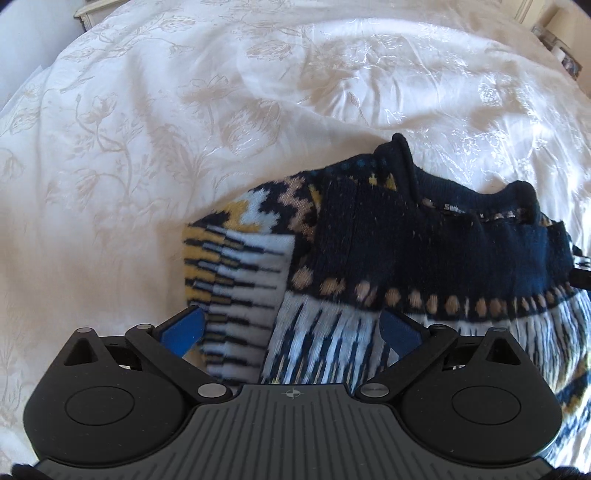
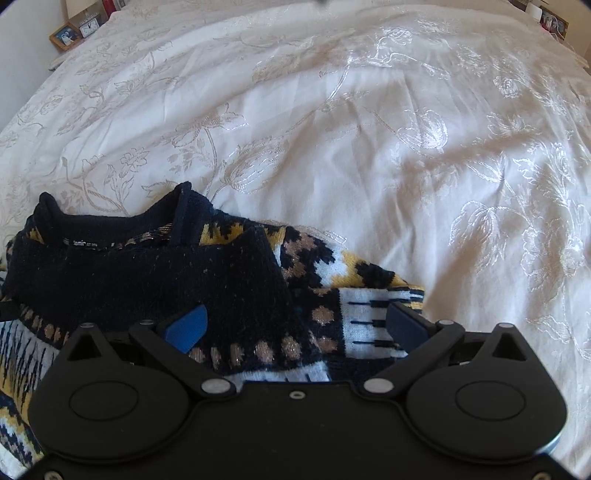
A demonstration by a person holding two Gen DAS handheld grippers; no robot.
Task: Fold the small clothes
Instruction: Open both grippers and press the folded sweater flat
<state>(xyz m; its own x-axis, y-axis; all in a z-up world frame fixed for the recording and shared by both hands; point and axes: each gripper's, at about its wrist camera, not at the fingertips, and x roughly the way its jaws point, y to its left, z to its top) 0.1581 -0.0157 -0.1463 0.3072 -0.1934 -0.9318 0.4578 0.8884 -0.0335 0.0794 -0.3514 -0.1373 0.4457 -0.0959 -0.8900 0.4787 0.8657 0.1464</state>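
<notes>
Nearest to me, under both cameras, lay the jumper point(image 1: 369, 258), spread on the white bedspread point(image 1: 184, 129) with its patterned body running out beneath the tools. I had the left gripper point(image 1: 291, 328) low over the left side, fingers point(image 1: 186, 330) spread wide with the striped sleeve and the zigzag band lying between them, clamping nothing. The right gripper point(image 2: 295, 328) sat the same way over the right side, its fingers point(image 2: 188, 326) wide apart above the dark cloth and dotted band, gripping nothing either. Both sleeves were already laid in across the chest, which I judged was why the tools straddled the folded edges: each stood ready to pinch a side for the next fold. Further off, the dark collar point(image 2: 110, 221) with its label faced away from me. Beyond it the bedspread ran bare to the far edge, leaving room to fold towards. A small picture frame point(image 2: 66, 35) stood at the far left.
</notes>
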